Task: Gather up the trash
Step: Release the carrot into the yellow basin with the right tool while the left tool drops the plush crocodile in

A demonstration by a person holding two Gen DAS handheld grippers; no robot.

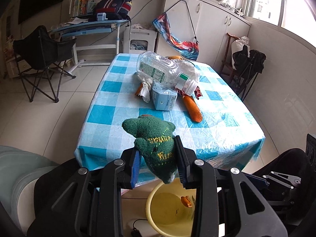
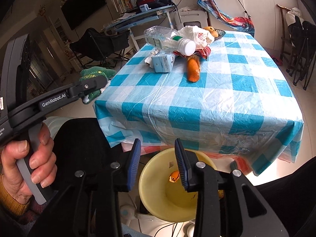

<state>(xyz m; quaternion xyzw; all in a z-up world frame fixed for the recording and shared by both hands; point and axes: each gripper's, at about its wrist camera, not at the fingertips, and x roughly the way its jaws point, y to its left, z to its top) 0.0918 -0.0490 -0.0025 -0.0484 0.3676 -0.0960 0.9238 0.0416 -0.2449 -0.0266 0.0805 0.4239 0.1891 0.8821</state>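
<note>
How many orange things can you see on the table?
2: a big orange plush carrot lies beside the blue carton, and an orange tip pokes out behind the tissue. The pile may hide more.

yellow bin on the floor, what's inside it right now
Inside the round yellow plastic bin lies one small orange scrap on the bottom. The right gripper and its black frame cover part of the inside, so anything beneath them cannot be seen.
</note>
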